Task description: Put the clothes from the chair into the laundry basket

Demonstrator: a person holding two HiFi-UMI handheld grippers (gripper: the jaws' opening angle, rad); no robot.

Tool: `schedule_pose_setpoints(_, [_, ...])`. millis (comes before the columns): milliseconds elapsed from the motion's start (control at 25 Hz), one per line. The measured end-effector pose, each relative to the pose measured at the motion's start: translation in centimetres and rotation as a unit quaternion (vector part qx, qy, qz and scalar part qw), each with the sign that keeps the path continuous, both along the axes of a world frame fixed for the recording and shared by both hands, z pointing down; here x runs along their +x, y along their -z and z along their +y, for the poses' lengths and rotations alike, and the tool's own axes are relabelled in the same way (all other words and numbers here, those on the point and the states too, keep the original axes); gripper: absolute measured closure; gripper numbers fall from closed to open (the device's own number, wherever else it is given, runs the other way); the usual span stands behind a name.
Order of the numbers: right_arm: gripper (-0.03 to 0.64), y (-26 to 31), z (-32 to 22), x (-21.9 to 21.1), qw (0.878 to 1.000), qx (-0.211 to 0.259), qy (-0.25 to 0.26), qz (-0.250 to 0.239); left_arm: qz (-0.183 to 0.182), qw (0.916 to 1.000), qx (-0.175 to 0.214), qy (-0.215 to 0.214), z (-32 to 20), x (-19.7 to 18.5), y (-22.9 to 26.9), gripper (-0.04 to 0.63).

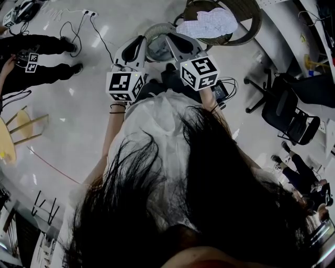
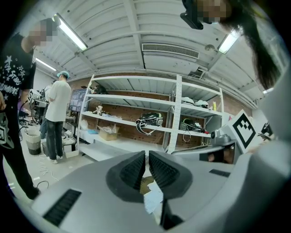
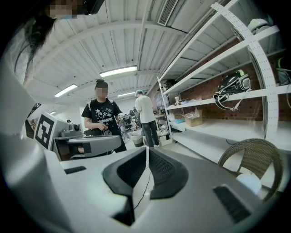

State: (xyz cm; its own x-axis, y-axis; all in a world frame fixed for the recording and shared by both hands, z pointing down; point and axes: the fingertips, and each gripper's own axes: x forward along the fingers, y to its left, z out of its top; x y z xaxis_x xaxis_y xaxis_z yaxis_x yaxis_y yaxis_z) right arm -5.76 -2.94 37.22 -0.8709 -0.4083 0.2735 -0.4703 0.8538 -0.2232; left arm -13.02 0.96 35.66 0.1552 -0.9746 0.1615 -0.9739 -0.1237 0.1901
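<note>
In the head view a white patterned cloth lies on the seat of a wicker chair at the top. Left of it a grey ribbed laundry basket stands on the floor, partly hidden behind both grippers. My left gripper and right gripper are held side by side over the basket, pointing away from me. Both are shut with nothing between the pads. The right gripper view shows the chair at lower right with a bit of white cloth. The left gripper view shows a sliver of cloth below its jaws.
A black office chair stands at the right. A seated person and floor cables are at the upper left, a wooden stool at the left edge. White shelving lines the brick wall. Two people stand further off.
</note>
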Motion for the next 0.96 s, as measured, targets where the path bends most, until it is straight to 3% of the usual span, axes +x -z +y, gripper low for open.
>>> schedule_pose_setpoints(960, [0.583,-1.9,-1.7,0.5,1.0,-0.014,0.004,0.017,-0.006,0.9999,-0.014,0.003,-1.8,0.3,-0.9,0.558])
